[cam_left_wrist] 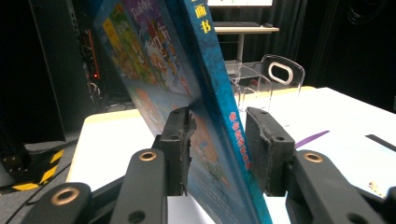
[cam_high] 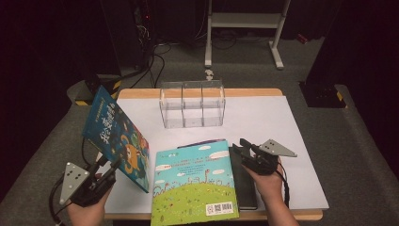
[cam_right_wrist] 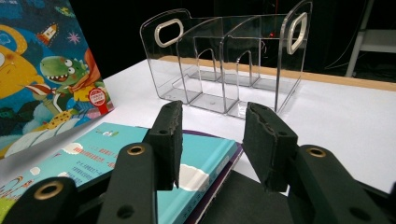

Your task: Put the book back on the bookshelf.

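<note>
A blue picture book [cam_high: 117,136] [cam_left_wrist: 187,70] [cam_right_wrist: 42,79] stands raised and tilted over the table's left side. My left gripper [cam_high: 109,167] [cam_left_wrist: 217,135] is shut on its lower edge, one pad on each cover. A green and sky-blue book [cam_high: 193,183] [cam_right_wrist: 93,158] lies flat at the front middle, on top of a purple one [cam_high: 207,141] [cam_right_wrist: 224,172]. My right gripper [cam_high: 242,146] [cam_right_wrist: 212,135] hovers open over that stack's far right corner, with nothing gripped. A clear three-slot organizer [cam_high: 192,104] [cam_left_wrist: 261,79] [cam_right_wrist: 229,60] stands empty behind the books.
A flat black book or pad [cam_high: 244,183] [cam_right_wrist: 233,196] lies right of the green book, under my right hand. The white table top [cam_high: 273,122] has bare room at the right. Dark floor, cables and a white stand leg [cam_high: 277,47] lie beyond the far edge.
</note>
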Demonstrator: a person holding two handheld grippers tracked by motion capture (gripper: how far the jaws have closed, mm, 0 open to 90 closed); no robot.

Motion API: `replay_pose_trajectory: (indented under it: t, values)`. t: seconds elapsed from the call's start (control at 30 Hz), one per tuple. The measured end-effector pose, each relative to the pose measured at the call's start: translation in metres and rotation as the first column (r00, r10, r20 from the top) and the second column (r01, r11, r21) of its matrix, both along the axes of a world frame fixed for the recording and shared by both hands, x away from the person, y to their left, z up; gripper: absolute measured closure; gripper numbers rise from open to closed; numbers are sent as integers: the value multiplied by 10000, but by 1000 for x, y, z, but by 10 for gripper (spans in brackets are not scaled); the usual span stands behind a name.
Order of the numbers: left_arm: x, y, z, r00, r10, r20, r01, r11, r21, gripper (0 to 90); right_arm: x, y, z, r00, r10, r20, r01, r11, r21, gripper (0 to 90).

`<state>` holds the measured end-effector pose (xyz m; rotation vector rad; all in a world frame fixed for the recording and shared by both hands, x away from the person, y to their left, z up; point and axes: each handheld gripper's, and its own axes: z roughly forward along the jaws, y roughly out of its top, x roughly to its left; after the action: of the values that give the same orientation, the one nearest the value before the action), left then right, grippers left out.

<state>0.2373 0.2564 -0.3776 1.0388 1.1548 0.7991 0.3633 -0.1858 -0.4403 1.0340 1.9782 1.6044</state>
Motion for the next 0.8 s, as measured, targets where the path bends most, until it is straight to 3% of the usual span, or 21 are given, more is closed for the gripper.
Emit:
replay_pose_trajectory:
  t: [0.8]
  values:
    - [1, 33, -1, 9980, 614, -165, -622, 9966, -548, 785, 0, 0, -2, 10000, -38, -57, 38, 10000, -21, 570]
